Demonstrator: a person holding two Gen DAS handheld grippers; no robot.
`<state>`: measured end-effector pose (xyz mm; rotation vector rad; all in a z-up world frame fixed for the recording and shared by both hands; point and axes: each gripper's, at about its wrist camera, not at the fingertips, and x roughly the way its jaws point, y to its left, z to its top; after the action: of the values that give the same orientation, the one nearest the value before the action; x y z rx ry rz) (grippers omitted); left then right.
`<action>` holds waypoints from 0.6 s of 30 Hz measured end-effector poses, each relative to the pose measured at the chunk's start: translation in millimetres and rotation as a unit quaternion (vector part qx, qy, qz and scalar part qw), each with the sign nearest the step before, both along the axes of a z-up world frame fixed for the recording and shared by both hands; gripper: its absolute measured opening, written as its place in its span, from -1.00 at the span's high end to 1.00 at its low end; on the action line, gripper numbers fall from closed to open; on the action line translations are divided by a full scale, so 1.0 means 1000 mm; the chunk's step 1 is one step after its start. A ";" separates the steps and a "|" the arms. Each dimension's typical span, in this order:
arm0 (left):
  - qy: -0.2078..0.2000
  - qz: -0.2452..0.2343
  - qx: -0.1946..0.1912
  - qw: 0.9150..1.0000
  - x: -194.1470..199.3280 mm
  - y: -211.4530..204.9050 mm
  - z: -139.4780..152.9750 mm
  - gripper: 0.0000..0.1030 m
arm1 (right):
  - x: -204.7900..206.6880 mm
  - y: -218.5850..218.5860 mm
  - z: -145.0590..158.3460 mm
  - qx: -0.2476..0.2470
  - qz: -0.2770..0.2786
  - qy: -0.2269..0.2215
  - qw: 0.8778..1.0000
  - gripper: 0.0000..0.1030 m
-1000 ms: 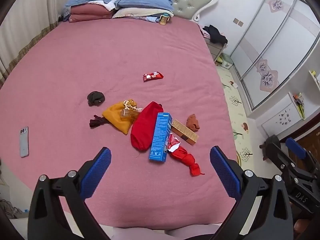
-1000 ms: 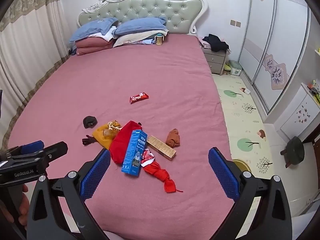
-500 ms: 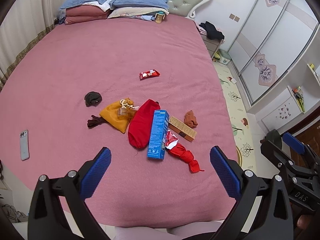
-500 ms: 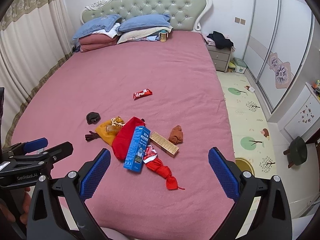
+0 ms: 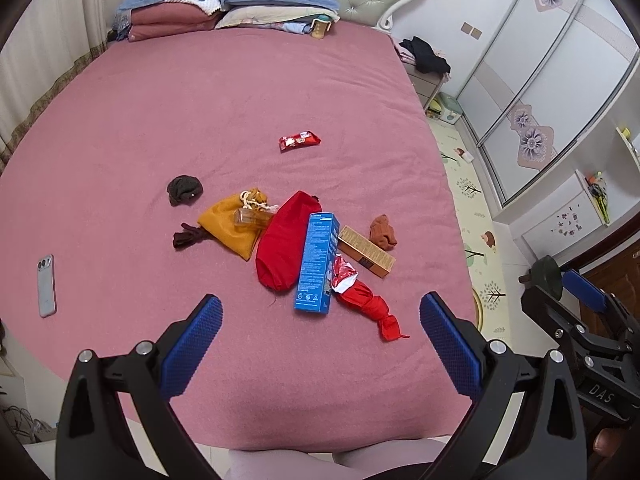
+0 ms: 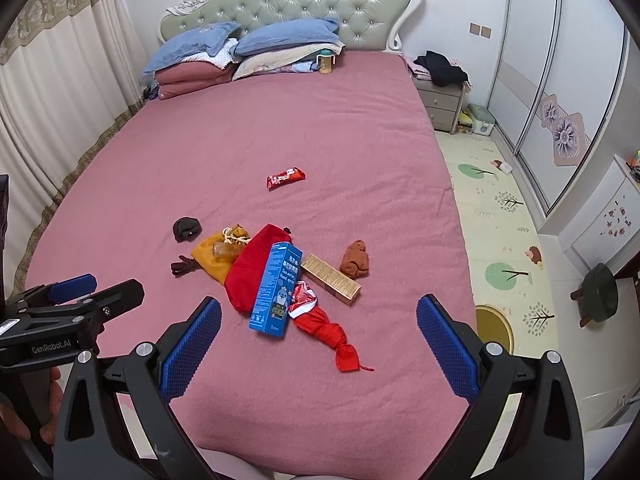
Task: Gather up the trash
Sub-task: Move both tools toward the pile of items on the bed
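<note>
Both grippers hovering at near edge of bed (image 5: 200, 92), fingers spread wide, nothing held: left gripper (image 5: 320, 344), right gripper (image 6: 318, 346). Trash clustered mid-bed, just ahead: blue carton (image 5: 316, 262) lying flat, overlapping red pouch (image 5: 286, 240) on its left & crumpled red wrapper (image 5: 362, 294) at its near right; tan box (image 5: 366, 252) touching carton's right side; red snack wrapper (image 5: 299, 142) alone, farther up bed. Probably all light. Cartons stiff but crushable if empty, so best pinched across the narrow width nr one end. Foil wrappers thin, slippery, crinkly; twisted tail of near one looks the easiest hold. Snack wrapper flat on soft cover, so likely needs scooping at an edge. Yellow pouch (image 5: 230, 226), dark socks (image 5: 184, 190), brown sock (image 5: 383, 232), phone (image 5: 46, 286) at left prob. not trash. Writing: "GenRobot.AI" on left gripper body in right wrist view, "DAS" on right gripper in left view; carton print too small to read, wrapper lettering illegible.
</note>
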<state>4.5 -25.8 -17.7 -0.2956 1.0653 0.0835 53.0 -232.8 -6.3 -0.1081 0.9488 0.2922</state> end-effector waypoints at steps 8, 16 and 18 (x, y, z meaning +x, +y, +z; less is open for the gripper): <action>0.013 0.009 -0.009 1.000 0.006 0.009 -0.007 -0.92 | 0.004 0.003 -0.006 0.001 0.008 0.017 1.000 -0.83; 0.028 0.008 -0.017 0.999 0.017 0.017 -0.019 -0.92 | 0.011 0.015 -0.015 -0.004 0.018 0.035 0.999 -0.83; 0.034 0.006 -0.017 0.999 0.020 0.020 -0.023 -0.92 | 0.014 0.020 -0.018 -0.007 0.020 0.040 0.999 -0.83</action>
<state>24.9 -5.7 -40.7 -0.3312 1.1336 0.0873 67.4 -212.7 -24.8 -0.1287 1.0299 0.3281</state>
